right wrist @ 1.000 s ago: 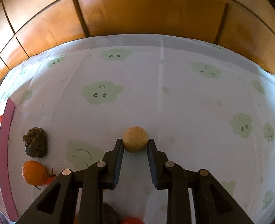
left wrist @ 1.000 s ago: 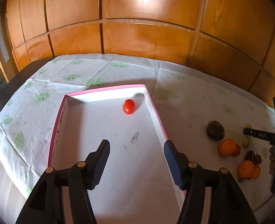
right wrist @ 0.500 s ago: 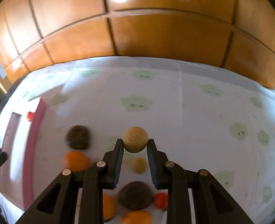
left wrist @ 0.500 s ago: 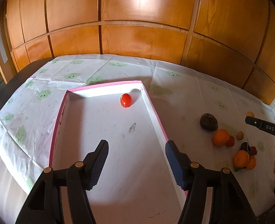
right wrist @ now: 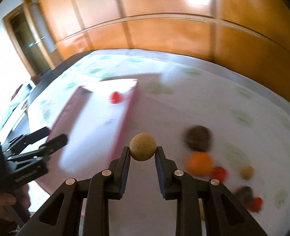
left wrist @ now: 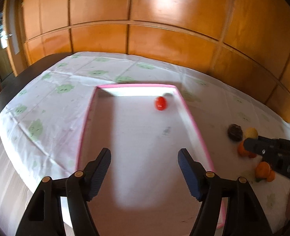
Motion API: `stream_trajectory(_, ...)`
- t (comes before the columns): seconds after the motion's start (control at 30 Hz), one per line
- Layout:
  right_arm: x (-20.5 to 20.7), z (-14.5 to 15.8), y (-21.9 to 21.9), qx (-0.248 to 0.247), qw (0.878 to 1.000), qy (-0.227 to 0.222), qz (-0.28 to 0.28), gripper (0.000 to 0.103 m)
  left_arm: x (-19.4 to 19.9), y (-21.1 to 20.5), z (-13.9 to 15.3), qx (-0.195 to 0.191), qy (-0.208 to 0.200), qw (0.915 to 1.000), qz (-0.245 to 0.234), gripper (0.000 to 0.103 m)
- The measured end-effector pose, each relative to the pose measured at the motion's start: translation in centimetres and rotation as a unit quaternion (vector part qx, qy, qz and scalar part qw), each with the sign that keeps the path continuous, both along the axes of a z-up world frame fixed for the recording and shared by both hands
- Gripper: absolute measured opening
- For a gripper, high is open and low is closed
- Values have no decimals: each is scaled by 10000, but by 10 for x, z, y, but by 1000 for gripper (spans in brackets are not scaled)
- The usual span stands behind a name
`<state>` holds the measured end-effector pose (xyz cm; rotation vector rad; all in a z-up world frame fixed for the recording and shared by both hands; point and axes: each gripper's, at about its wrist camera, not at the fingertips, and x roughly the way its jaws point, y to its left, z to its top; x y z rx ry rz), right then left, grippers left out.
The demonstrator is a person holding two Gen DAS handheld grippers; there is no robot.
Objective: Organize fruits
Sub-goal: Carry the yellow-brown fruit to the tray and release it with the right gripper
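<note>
Clamping a tan round fruit, the right gripper hangs beside the pink-rimmed tray. The left gripper is opening, empty, above that tray, where a red tomato lies.

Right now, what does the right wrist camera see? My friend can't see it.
The right gripper holds a tan ball between its jaws above a table. Beyond it sits a pink-edged tray holding one red fruit.

Looks like a home, probably a dining room. Glossy orange wood panelling all along the back wall, a doorway with a wooden frame off to the left. Table covered with a white cloth printed with little green cartoon faces, loose fruit scattered on it.
</note>
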<state>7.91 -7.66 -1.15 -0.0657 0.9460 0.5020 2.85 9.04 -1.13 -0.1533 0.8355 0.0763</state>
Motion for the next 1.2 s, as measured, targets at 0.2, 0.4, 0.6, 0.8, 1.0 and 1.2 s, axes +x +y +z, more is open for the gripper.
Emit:
stream_trajectory(0.2,11,-8,50,-116,9991,76,392,26,-6,26,-3,-52,4,9995,323,71)
stream_trajectory(0.4,33,-30,68,-408,9983,280,300,26,-6,30,-9,-91,51,9994,336,71)
stream_trajectory(0.6,42,-37,72,-419,9983,371,184,30,-5,24,-15,-108,135,9996,209,71)
stream_trajectory(0.8,34,-33,68,-265,9991,333,88,31,-4,19,-15,-72,141,9998,152,71)
stream_trajectory(1.0,21,-29,56,-172,9995,233,-103,32,-5,17,-14,-53,129,9998,124,71)
stream_trajectory(1.2,11,-21,41,-137,9993,62,-337,33,-7,12,-11,-18,98,9999,78,71)
